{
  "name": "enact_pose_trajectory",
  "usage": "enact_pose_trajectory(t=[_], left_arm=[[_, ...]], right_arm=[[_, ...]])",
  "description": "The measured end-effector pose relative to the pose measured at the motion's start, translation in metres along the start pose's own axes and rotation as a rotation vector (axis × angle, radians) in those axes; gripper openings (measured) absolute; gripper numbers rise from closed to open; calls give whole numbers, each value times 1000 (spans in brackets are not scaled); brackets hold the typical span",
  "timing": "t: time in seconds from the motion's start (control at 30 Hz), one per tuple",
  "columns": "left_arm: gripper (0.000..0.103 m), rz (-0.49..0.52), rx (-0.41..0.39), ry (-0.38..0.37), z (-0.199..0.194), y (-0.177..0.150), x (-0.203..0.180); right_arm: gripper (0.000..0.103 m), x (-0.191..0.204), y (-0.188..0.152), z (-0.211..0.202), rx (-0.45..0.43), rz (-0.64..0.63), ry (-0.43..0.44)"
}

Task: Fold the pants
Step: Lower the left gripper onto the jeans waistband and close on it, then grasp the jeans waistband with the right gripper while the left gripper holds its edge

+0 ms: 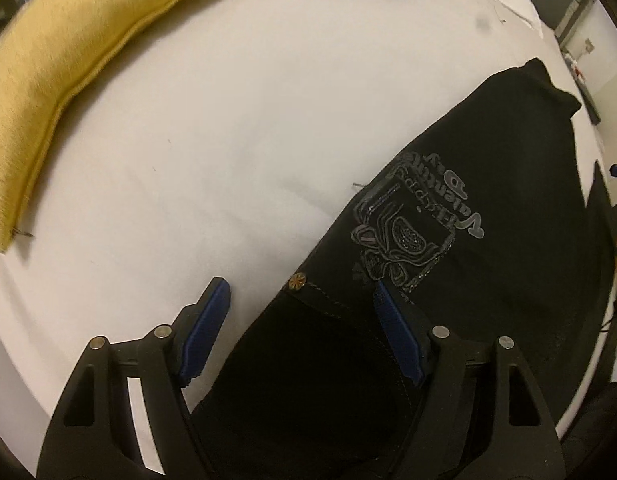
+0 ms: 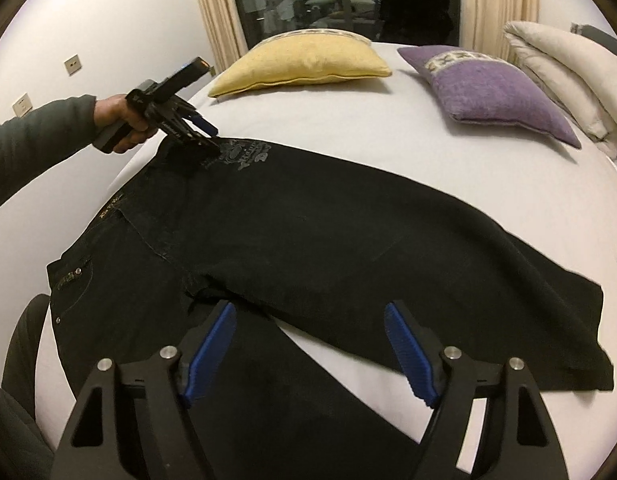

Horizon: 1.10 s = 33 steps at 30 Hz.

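Black pants point(image 2: 308, 232) lie flat on the white bed point(image 2: 448, 168), waist to the left and legs running right. A grey print point(image 1: 412, 224) and a gold rivet point(image 1: 298, 281) mark the far waist corner. My left gripper point(image 1: 302, 320) points steeply down over that corner; its jaws stand apart, one blue pad over the sheet and the other over the cloth. The right wrist view shows the left gripper point(image 2: 210, 136) held by a hand at the far waist edge. My right gripper point(image 2: 308, 344) hangs open above the crotch, where the two legs part.
A yellow pillow point(image 2: 304, 60) and a purple pillow point(image 2: 492, 88) lie at the head of the bed, with a folded white duvet point(image 2: 568, 68) to the right. A dark window with curtains stands behind. The person's grey sleeve point(image 2: 28, 148) reaches in from the left.
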State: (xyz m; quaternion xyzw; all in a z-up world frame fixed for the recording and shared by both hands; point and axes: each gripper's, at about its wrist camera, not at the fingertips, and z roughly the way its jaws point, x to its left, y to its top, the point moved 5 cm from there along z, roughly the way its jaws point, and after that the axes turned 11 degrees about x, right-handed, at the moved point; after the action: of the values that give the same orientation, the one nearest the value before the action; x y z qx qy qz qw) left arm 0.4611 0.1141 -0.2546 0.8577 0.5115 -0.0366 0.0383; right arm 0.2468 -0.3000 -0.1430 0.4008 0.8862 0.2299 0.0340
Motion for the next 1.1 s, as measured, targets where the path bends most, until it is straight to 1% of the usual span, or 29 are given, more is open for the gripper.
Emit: enact_pose_trajectory(t=[0.07, 0.1, 0.17, 0.2, 0.27, 0.3, 0.33, 0.4, 0.47, 0.57, 0.67, 0.7, 0.73, 0.83, 0.87, 0.9, 0.97, 1.03, 1.1], left_arm=[[47, -2, 6, -17, 7, -1, 2], [37, -6, 0, -27, 9, -1, 2], [29, -21, -10, -44, 11, -1, 2], [21, -23, -15, -44, 11, -2, 1], [13, -27, -45, -34, 9, -5, -3], [11, -25, -59, -26, 8, -6, -5], [10, -25, -80, -9, 5, -8, -8], [6, -25, -117, 10, 0, -13, -16], [5, -18, -153, 23, -7, -26, -22], [5, -4, -209, 32, -27, -38, -30], [5, 28, -249, 73, -48, -49, -38], [5, 41, -260, 87, -53, -53, -39], [5, 50, -270, 98, -53, -53, -42], [5, 73, -289, 114, -61, -59, -49], [5, 81, -296, 121, -62, -61, -52], [5, 86, -298, 122, -72, -69, -58], [5, 92, -302, 120, -73, -68, -60], [5, 93, -303, 116, -76, -79, -59], [5, 94, -311, 110, -77, -82, -59]], right_arm=[[78, 0, 5, 0, -3, -14, 4], [77, -1, 8, -1, -5, -23, 4], [76, -2, 17, -1, -11, -40, 8], [75, -4, 25, -1, -17, -53, 13], [74, -4, 36, 0, -24, -72, 12], [74, -5, 44, 1, -24, -85, 6], [73, -5, 54, 4, -21, -99, 3], [68, -2, 73, 9, -21, -120, 13], [67, 1, 97, 18, -13, -146, 23], [59, 9, 132, 40, 22, -198, 29], [55, 14, 160, 65, 57, -270, -16], [52, 15, 166, 73, 73, -291, -22], [52, 15, 173, 83, 94, -303, -18], [51, 16, 186, 101, 119, -340, -29], [51, 17, 188, 105, 130, -352, -32], [51, 19, 189, 110, 141, -370, -37], [51, 24, 190, 119, 171, -405, -53], [48, 26, 189, 128, 206, -439, -57], [46, 23, 189, 133, 231, -446, -68]])
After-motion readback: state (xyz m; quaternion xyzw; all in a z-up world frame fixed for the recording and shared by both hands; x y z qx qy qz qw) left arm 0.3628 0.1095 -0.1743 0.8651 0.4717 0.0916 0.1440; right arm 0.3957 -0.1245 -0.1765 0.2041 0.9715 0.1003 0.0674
